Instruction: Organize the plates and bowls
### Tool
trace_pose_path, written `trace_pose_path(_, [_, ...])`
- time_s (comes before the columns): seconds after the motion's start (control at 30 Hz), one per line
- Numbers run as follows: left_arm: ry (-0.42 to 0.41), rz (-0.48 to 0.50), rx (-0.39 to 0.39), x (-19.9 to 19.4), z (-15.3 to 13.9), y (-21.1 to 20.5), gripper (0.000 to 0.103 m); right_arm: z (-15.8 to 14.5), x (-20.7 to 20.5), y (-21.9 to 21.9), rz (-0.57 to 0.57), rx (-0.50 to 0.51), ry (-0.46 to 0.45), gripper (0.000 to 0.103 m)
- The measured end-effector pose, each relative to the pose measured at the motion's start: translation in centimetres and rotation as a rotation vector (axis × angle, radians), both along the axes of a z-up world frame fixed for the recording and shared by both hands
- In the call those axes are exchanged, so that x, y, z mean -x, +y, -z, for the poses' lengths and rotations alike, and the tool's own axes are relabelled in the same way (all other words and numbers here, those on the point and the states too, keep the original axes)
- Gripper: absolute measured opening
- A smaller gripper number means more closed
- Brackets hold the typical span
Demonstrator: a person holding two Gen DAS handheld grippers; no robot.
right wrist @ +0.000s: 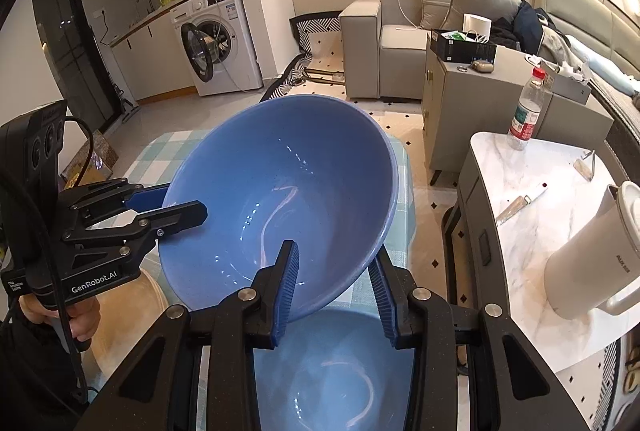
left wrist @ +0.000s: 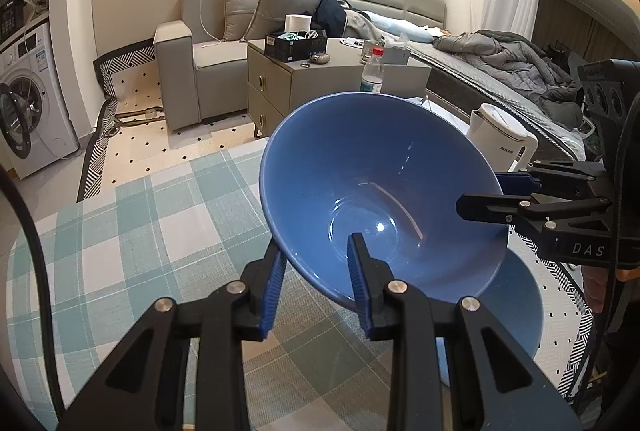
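A large blue bowl (left wrist: 372, 199) is held tilted in the air by both grippers. My left gripper (left wrist: 318, 267) is shut on its near rim, one finger inside and one outside. My right gripper (right wrist: 334, 287) is shut on the opposite rim in the same way; it also shows in the left wrist view (left wrist: 480, 197), and the left gripper shows in the right wrist view (right wrist: 176, 207). A second blue bowl (right wrist: 336, 375) sits right below on the checked tablecloth (left wrist: 140, 231); in the left wrist view (left wrist: 520, 307) only its right part shows.
A white kettle (right wrist: 592, 259), a knife (right wrist: 520, 203) and a water bottle (right wrist: 526, 111) are on the marble side table (right wrist: 528, 263) to the right. A tan plate (right wrist: 124, 315) lies at the left by the bowls. A grey cabinet (left wrist: 304, 83) and a sofa (left wrist: 192, 67) stand beyond.
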State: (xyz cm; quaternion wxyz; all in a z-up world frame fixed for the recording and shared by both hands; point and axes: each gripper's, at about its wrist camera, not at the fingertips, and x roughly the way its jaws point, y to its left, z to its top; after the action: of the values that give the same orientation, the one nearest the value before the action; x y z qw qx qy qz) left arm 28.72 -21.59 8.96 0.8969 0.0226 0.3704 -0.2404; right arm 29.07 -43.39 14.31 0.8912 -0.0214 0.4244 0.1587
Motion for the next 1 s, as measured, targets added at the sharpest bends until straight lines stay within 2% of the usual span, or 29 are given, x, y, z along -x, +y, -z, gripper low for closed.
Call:
trace_pose_path(0.37, [-0.034,0.008,0.007,1.7,-1.5,0.6,0.029,-1.6,2.7,0.6,0.008,0.006,-0.037,0.038])
trace_pose_path(1.0, [-0.051,0.078,0.023,4.8,-2.6,-0.2,0.03,-3.7,8.5,-0.4,0.064,0.003,-0.085,0.038])
